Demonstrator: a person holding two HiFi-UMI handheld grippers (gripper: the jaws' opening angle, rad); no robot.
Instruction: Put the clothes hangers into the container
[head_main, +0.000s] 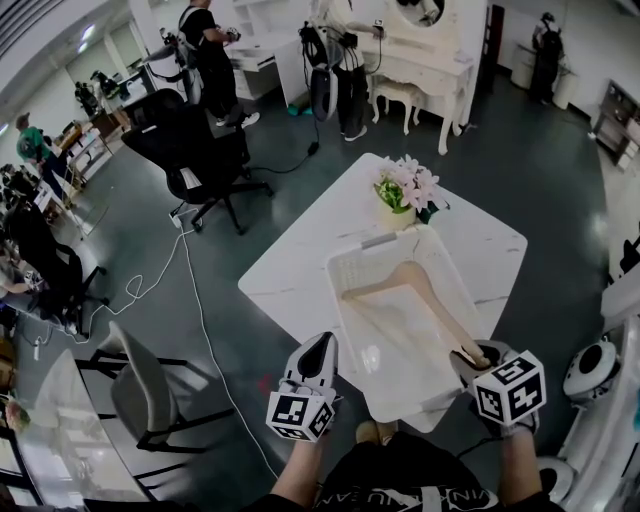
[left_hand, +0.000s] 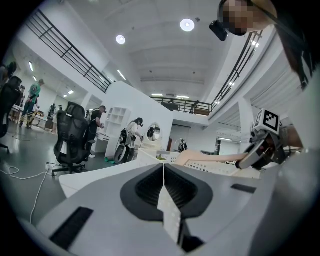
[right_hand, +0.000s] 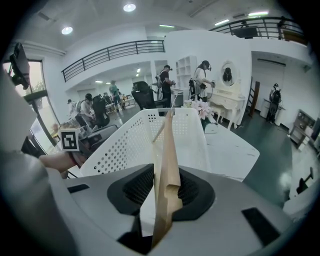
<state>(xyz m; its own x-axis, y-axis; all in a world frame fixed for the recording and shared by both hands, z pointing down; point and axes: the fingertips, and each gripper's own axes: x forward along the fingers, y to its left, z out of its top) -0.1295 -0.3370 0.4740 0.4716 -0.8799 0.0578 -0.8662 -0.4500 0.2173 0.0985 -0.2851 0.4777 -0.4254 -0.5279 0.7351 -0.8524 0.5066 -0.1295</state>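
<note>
One wooden hanger (head_main: 420, 295) is lying inside the white perforated container (head_main: 395, 380) on the white desk (head_main: 300, 250). Its arm end at the container's 5 o'clock corner is sitting between the jaws of the right claw (head_main: 480, 355). In the right gripper view those jaws are standing slightly apart around the hanger, with a gap showing on one side. The left claw (head_main: 322, 345) is hovering at the container's 7 o'clock, its jaws pressed together on nothing. Pink flowers (head_main: 405, 190) are standing at the container's 12 o'clock.
</note>
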